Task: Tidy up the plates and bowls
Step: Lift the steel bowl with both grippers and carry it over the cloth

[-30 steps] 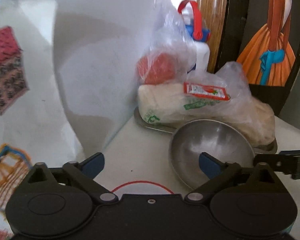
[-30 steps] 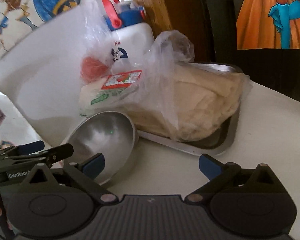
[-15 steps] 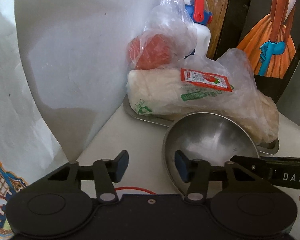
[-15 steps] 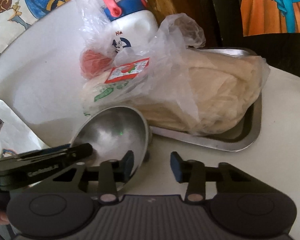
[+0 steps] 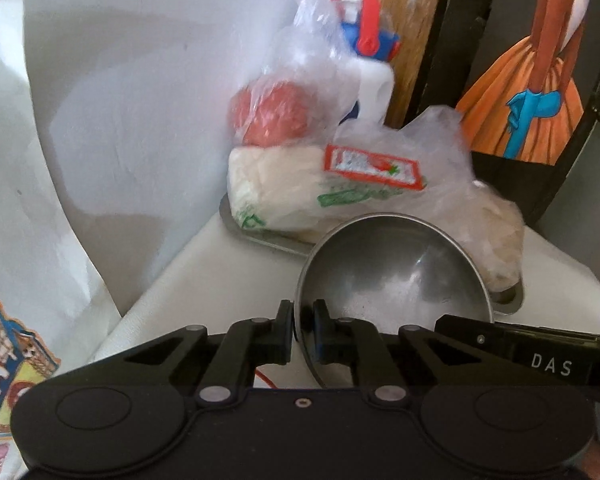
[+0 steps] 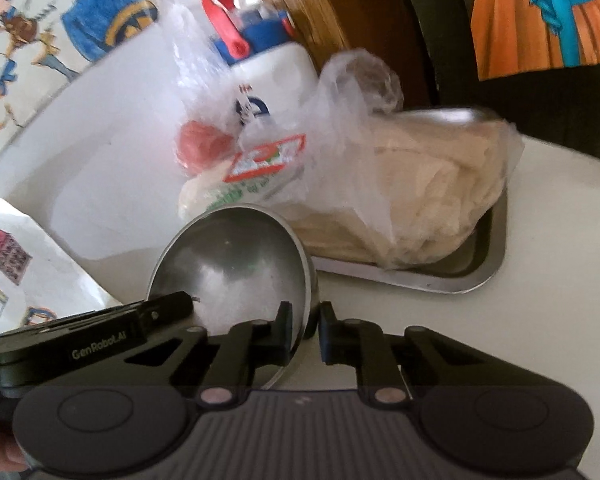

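I've got the steel bowl [image 5: 396, 276] on the white counter [image 5: 220, 264], right against the metal tray [image 6: 452, 276] of bagged bread. My left gripper [image 5: 300, 330] pinches its left rim; my right gripper [image 6: 305, 330] clamps the opposite rim. Thin, stiff, light, probably slick, so I judge the rim the only real purchase.

Just behind the steel bowl [image 6: 236, 264], a metal tray [image 6: 452, 280] piled with plastic bags [image 6: 380, 184] blocks the way, with a white jug [image 6: 276, 80] behind them. Left of the bowl a white wall [image 5: 132, 120] closes in. Right of it, open countertop [image 6: 500, 332] leaves room.
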{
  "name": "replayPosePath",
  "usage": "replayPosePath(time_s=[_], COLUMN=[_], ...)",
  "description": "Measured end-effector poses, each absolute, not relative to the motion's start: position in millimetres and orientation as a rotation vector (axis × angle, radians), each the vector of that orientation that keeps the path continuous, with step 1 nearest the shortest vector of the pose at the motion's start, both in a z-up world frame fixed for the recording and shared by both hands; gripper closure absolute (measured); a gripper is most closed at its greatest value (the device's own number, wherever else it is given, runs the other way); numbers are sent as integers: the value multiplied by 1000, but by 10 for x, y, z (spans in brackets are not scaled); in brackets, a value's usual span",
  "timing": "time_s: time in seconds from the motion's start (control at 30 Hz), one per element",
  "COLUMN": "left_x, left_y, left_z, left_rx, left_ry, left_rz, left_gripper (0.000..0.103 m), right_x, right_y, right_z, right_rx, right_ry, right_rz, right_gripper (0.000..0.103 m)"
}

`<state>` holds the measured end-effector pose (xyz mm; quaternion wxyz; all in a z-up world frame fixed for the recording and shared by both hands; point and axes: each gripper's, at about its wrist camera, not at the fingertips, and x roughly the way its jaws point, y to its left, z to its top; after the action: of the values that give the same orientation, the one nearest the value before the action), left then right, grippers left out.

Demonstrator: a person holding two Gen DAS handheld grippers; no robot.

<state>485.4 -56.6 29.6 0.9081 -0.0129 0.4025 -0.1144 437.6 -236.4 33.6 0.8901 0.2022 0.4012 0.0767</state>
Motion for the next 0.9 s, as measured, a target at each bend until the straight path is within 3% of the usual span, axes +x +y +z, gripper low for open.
replayPosePath(time_s=[0.3,0.53,0.9], left_x=[4208,3387,2169], left_y=[-485,-293,-45], left_z=[907,1286,1140], left_rx=[-40,-34,-18], left_ry=[723,726,803], left_rz=[-264,-276,-296], left_gripper=[93,93,93], right_x=[3720,2961,1851], right_y=[-2354,-2191,-1960], right_z=[1008,1264,1099], right_rx=[386,369,300], right_ry=[744,777,924], right_rz=[225,296,333], right_gripper=[88,88,88])
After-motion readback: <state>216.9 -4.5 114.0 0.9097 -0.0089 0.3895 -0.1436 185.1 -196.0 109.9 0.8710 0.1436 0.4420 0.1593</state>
